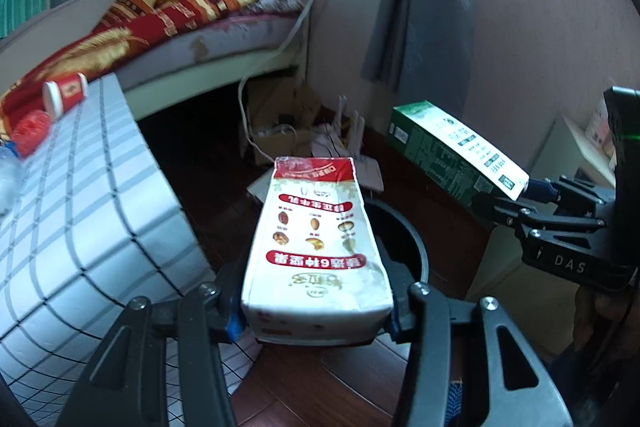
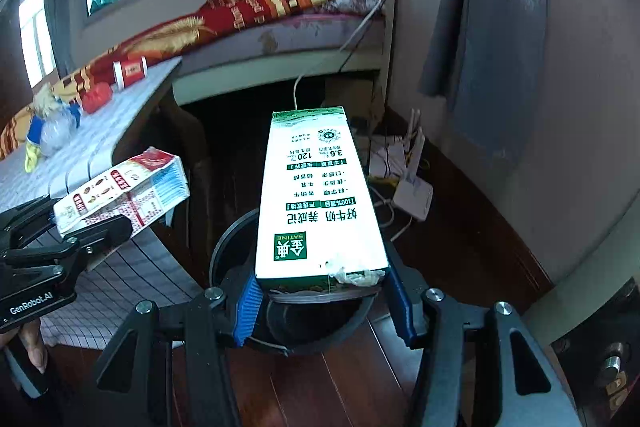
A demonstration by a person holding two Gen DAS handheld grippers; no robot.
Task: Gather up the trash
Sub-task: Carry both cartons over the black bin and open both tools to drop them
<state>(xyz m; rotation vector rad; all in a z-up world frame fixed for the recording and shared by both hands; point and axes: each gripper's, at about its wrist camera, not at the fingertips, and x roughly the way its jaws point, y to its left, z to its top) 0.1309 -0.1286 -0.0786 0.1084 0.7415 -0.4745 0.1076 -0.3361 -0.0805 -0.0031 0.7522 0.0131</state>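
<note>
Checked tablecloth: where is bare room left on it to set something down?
The checked tablecloth is bare along its bed-side edge, right of the red paper cup. The far-left end is crowded: red cup, red crumpled wrapper, clear plastic bottle.

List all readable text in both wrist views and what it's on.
"DAS": black body of the right gripper, left wrist view.
"GenRobot.AI": black body of the left gripper, right wrist view.
"SATINE", "100%", "3.6", "120": green-and-white milk carton; seen upside down, with Chinese print.
"6": red-and-white nut-drink carton, in a red Chinese banner, upside down.
Red paper cup on the checked table: label too blurred.
</note>
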